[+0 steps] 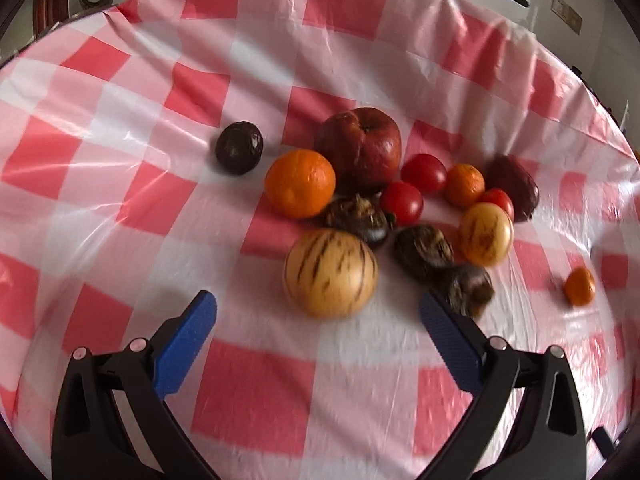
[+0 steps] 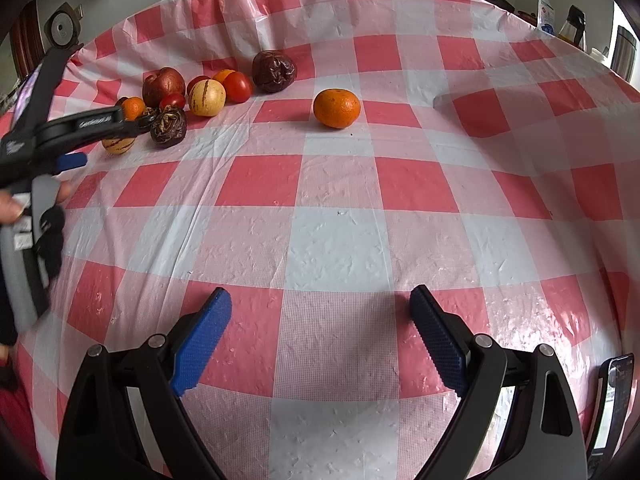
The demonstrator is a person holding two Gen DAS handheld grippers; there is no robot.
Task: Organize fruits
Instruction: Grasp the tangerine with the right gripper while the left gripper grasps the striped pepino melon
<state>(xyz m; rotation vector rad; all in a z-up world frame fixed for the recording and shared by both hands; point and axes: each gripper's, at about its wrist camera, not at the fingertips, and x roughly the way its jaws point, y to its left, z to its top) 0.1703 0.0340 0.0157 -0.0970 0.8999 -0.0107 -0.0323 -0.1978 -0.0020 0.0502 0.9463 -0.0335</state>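
The left gripper (image 1: 318, 306) is being held with its jaws wide apart, just short of the striped yellow melon (image 1: 330, 273). That melon is being crowded by brown bulbs (image 1: 423, 252), tomatoes (image 1: 401, 202), an orange (image 1: 300, 183) and an apple (image 1: 360, 148) on the checked tablecloth (image 1: 120, 120). The right gripper (image 2: 320, 308), equally spread, is being kept over bare cloth, with a lone mandarin (image 2: 337, 108) lying well apart ahead.

The left gripper (image 1: 318, 306) was spread wide, both blue pads (image 1: 185, 346) bare and clamping nothing. The right gripper (image 2: 320, 304) likewise stood parted and empty, fingers pointing forward. Seen from the right wrist, a hand (image 2: 12, 206) gripped the left tool's handle, far to the right gripper's left.
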